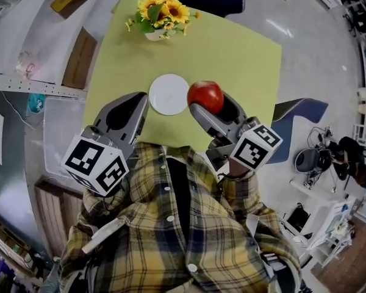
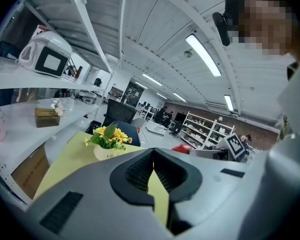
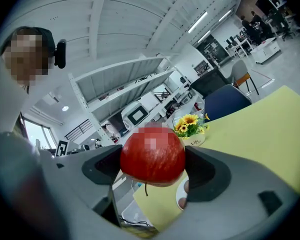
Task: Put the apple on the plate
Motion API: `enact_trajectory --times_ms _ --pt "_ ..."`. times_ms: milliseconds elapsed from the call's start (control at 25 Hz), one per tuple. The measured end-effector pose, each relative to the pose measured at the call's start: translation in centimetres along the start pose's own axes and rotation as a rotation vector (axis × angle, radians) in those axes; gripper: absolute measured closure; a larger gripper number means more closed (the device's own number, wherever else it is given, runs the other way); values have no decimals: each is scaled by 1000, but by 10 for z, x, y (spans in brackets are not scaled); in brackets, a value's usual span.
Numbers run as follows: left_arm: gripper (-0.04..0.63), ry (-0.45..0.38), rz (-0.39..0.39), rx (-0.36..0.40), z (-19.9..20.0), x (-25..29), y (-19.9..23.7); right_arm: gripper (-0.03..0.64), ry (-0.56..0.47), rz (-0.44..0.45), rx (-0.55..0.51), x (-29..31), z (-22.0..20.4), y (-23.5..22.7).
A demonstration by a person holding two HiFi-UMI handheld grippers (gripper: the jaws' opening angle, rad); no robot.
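Observation:
A red apple is held in the air just right of the white plate, which lies on the yellow-green table. My right gripper is shut on the apple, stem hanging down; a sliver of the plate shows below it. My left gripper hovers at the plate's left edge, jaws shut with nothing between them. In the left gripper view the pads meet, and the apple peeks over the jaw.
A white pot of sunflowers stands at the table's far edge, also seen as flowers and flowers. A blue chair sits right of the table. Shelving runs along the left.

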State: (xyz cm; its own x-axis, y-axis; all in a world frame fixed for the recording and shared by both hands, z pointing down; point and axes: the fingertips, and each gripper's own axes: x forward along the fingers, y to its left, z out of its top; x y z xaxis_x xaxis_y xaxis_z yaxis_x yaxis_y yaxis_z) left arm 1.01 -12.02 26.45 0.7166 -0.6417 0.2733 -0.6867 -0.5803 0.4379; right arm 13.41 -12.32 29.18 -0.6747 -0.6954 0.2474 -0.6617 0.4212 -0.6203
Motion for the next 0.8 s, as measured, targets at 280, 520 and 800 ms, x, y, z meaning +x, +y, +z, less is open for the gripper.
enact_trajectory --times_ms 280,520,800 --pt "588 34 -32 -2 -1 11 10 241 35 -31 -13 16 -4 -3" --pt "588 49 -68 -13 7 17 27 241 60 -91 -30 33 -8 -5" --pt "587 60 -73 -30 2 21 34 241 70 -114 -16 37 -12 -9"
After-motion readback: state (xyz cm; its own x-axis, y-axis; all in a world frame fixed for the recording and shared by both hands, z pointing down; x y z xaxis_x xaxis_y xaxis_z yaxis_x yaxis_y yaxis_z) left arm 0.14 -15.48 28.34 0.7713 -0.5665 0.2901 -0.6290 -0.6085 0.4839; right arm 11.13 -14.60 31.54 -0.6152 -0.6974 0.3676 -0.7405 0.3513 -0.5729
